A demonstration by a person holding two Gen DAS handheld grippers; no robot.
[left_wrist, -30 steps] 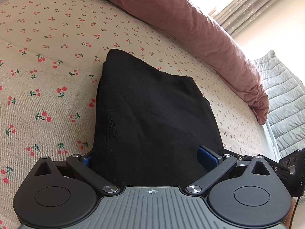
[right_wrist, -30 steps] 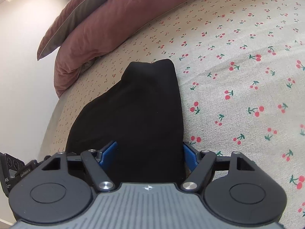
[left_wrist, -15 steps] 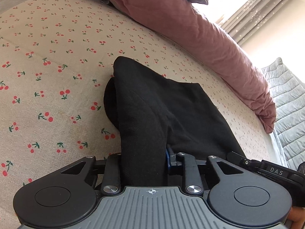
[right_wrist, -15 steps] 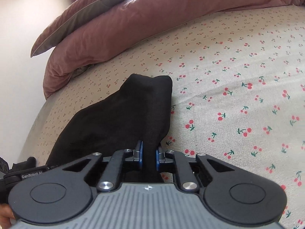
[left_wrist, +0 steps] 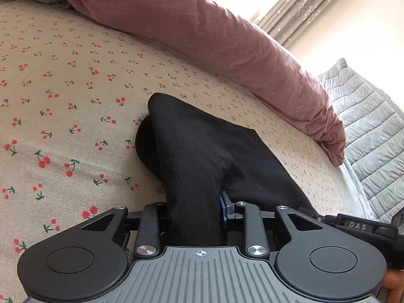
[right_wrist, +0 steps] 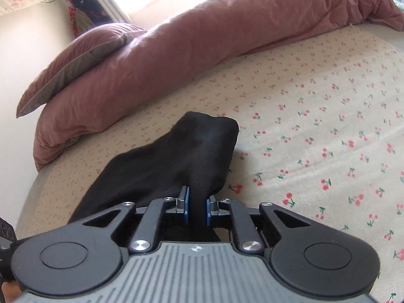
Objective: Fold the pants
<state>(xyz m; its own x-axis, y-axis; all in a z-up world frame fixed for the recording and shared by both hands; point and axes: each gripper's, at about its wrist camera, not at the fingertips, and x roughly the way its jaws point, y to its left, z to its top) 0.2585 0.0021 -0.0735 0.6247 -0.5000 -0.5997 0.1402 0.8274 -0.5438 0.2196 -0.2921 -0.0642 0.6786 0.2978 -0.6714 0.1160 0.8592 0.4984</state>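
The black pants (left_wrist: 202, 151) lie folded on the cherry-print bed sheet (left_wrist: 63, 101), their near edge lifted and bunched. My left gripper (left_wrist: 193, 202) pinches a thick bunch of that fabric at the near left corner; its jaws are opening slightly with the cloth still pressed between them, and the left finger is hidden by fabric. In the right wrist view, my right gripper (right_wrist: 197, 199) is shut on a thin fold of the pants (right_wrist: 176, 156) at the near right corner, blue pads on either side. The far end of the pants rests on the sheet (right_wrist: 328, 126).
A rolled pink duvet (left_wrist: 227, 38) runs along the far side of the bed, with a pillow (right_wrist: 75, 60) on it. A grey quilted blanket (left_wrist: 373, 131) lies past the bed's right edge. The other gripper's body (left_wrist: 358, 226) shows at the lower right.
Both grippers went from open around the flat near edge to shut on it. The pants' near edge has risen and bunched, and both views have moved forward over the bed.
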